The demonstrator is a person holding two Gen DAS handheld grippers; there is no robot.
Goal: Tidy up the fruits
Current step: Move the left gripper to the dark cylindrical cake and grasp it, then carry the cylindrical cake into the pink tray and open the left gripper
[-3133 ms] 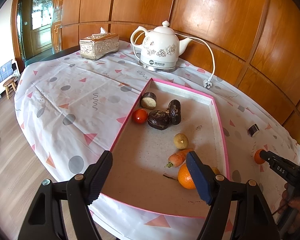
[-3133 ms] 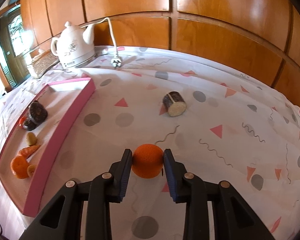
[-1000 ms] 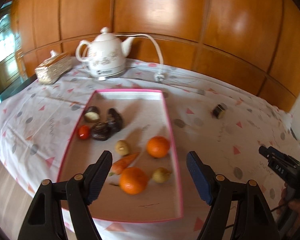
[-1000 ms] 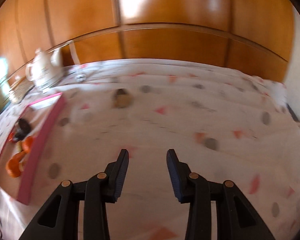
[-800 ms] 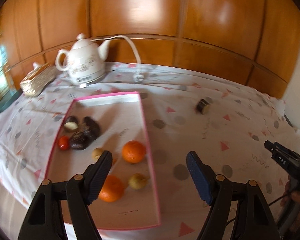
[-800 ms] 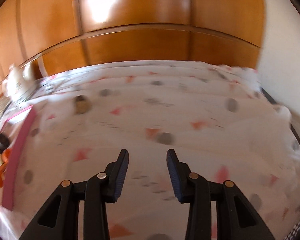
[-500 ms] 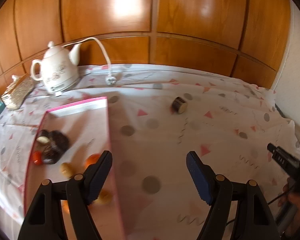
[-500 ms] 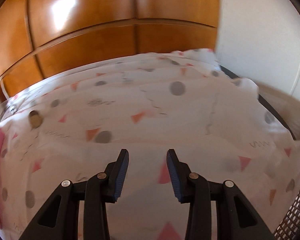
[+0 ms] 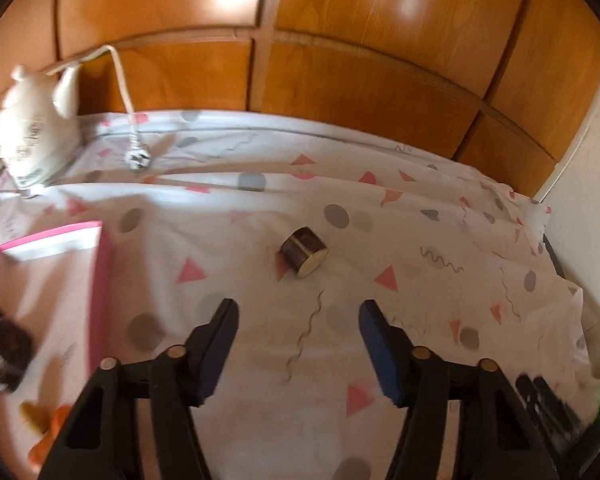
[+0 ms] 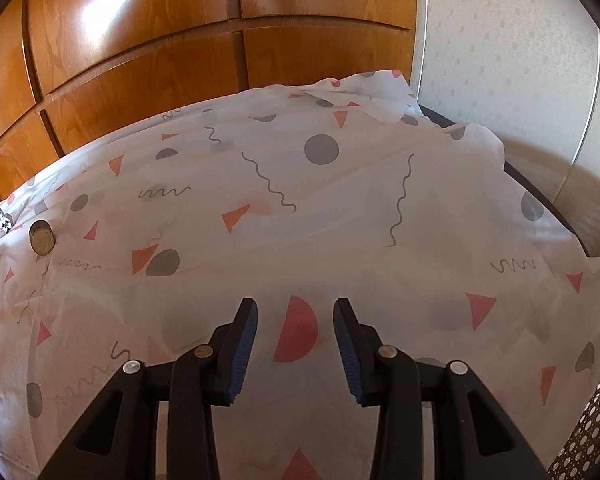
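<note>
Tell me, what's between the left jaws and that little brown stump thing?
Only bare tablecloth with a grey squiggle printed on it. The left wrist view shows the open left gripper short of the stump.

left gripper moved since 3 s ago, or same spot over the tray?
Yes. The left gripper has swung right: the pink tray, earlier between its fingers, now sits at the left edge, and the dark cut piece lies ahead.

grippers: 2, left gripper (image 9: 298, 320) and right gripper (image 10: 295, 320), both with nothing in them | brown cut chunk (image 9: 304, 258): 1, at 12 o'clock from the left gripper | pink tray (image 9: 100, 280): 1, at 9 o'clock | white teapot (image 9: 28, 136): 1, at 10 o'clock | plug (image 9: 138, 160): 1 | things in the tray: too blurry to count
</note>
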